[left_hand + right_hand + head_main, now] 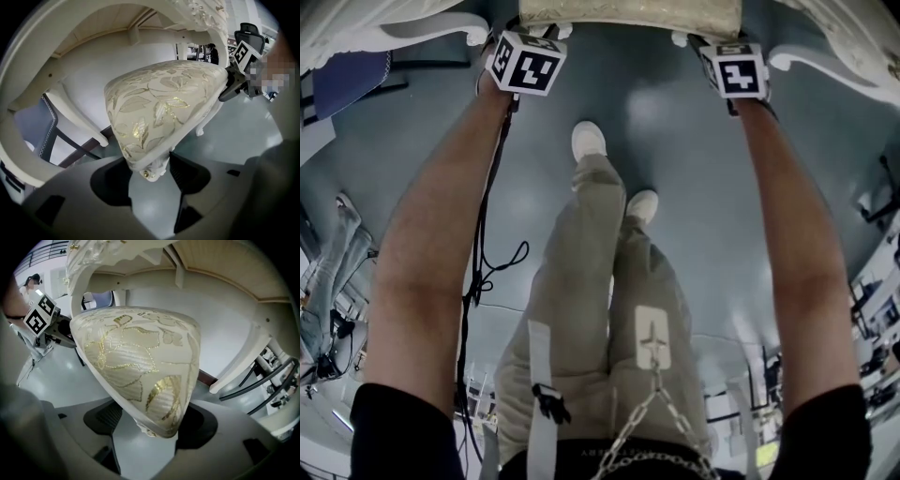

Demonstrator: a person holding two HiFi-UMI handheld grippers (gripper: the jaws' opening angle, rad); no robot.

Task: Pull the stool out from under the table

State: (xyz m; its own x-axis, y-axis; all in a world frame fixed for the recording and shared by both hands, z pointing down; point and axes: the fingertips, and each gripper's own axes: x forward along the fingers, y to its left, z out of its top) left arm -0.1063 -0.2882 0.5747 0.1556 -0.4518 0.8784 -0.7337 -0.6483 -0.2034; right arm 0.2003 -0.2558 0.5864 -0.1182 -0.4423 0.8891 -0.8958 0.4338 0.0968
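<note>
Stool (628, 14): padded seat in cream fabric with a gold and pale leaf pattern, white carved frame, small gold stud at the corner, curved white leg (201, 127). It sits under the table, its near edge straight ahead of both grippers, one front corner in each. Left gripper (147, 180): jaws spread wide, the seat's left front corner between them, close to both pads, no clear squeeze. Right gripper (150, 427): jaws at full spread, right front corner between them, with a strip of floor showing between the corner and one pad, so not clamped. Each gripper carries a cube with black-and-white square markers, no letters; the opposite gripper's cube shows at the far corner of the seat in each gripper view. Faint print on the trouser waistband (628, 455) is too small to read. Pose: both bare forearms stretch straight forward and parallel, black short sleeves at the shoulders, grippers tipped steeply down onto the seat edge, left and right well apart with the seat between them. A black cable (483, 253) hangs from the left gripper along the arm. Table (70, 56): white, carved, its arched apron curves above and beyond the grippers, its scrolled legs outside each gripper. Below the grippers, grey glossy floor (703, 187), the person's beige trousers, white shoes (589, 141) and a metal chain (661, 422) at the waist. A dark chair (51, 136) stands beyond the table, on the left gripper's outer side.
</note>
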